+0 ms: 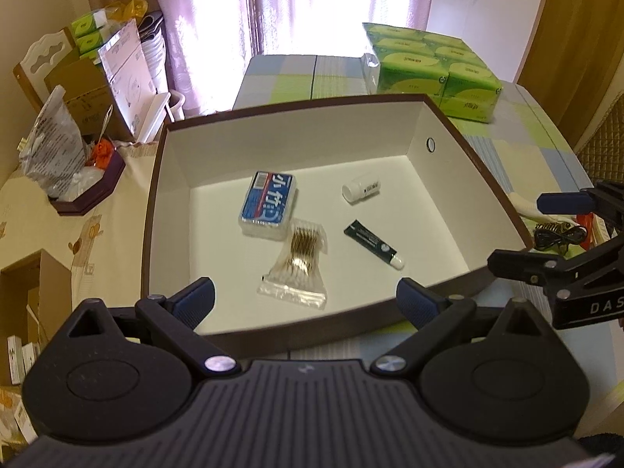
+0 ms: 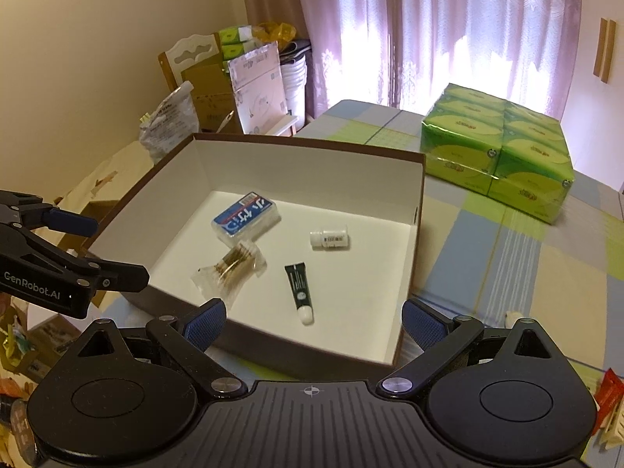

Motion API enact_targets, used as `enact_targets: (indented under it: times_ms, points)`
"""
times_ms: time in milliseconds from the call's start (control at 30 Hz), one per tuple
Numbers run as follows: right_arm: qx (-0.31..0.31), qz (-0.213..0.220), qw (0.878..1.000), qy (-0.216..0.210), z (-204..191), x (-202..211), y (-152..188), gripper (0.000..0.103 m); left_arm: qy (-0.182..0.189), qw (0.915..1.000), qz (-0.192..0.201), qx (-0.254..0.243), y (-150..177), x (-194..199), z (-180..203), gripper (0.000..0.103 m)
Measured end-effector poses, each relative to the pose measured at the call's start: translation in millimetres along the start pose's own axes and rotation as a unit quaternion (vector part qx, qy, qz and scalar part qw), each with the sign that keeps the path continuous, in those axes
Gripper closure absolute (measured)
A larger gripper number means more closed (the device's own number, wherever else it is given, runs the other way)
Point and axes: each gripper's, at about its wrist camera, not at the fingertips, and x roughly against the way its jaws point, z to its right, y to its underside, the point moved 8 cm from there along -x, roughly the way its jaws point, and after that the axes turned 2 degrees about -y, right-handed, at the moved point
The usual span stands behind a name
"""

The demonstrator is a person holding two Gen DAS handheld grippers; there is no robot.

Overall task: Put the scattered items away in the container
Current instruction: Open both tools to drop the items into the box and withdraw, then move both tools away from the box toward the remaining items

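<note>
A big box (image 1: 436, 117) with brown outside walls and white inside walls sits on a table (image 2: 507, 257) with a checked cloth. Everything here is told from the box. Four small things lie on its white floor. A blue and white case (image 1: 269, 204) lies flat near the middle. A clear bag of cotton swabs (image 1: 300, 263) touches the case on the side nearer the cameras. A little white bottle (image 1: 360, 188) lies on its side toward the box's right wall, apart from the rest. A dark green tube (image 1: 372, 243) with a white cap lies in front of the bottle, with a gap between them. The left gripper (image 1: 304, 300) hangs over the box's near wall with its fingers spread wide and nothing between them. The right gripper (image 2: 314, 321) hangs over the near right corner of the box, also wide apart and holding nothing. A stack of green tissue packs (image 2: 503, 152) stands on the table behind the box's far right corner.
</note>
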Motion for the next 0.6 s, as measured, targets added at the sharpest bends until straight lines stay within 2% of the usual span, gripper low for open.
enact_targets:
  times_ms: [600]
  points:
    - [0.012, -0.018, 1.0, -0.014, 6, 26, 37, 0.002, -0.018, 0.9994, -0.025, 0.015, 34, 13, 23, 0.005]
